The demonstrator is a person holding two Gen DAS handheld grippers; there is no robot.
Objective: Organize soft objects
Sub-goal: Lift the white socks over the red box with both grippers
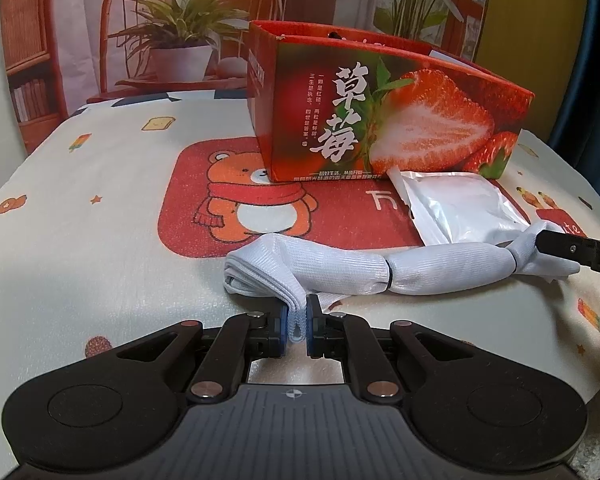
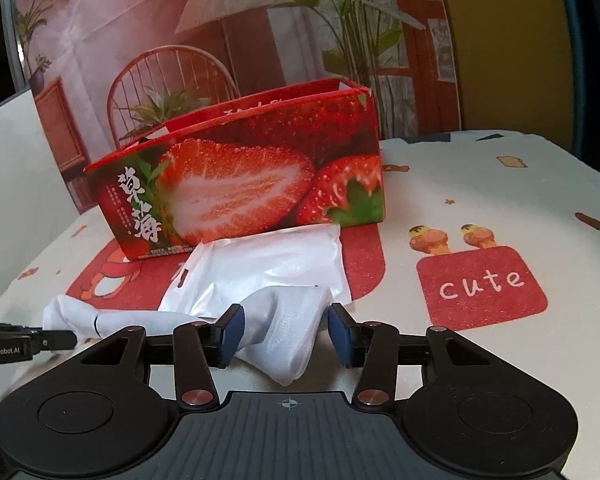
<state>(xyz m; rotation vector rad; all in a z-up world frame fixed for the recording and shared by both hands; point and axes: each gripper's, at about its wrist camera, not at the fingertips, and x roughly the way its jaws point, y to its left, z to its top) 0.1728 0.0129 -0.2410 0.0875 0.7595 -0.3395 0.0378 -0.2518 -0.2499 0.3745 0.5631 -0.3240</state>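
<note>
White sock lies stretched across the tablecloth. Left gripper is clamped on a fold at one end. Right gripper straddles the other end, jaws apart; left pad touches the fabric, right pad is clear. Just behind the sock: clear plastic bag, touching it, then the open strawberry box.
</note>
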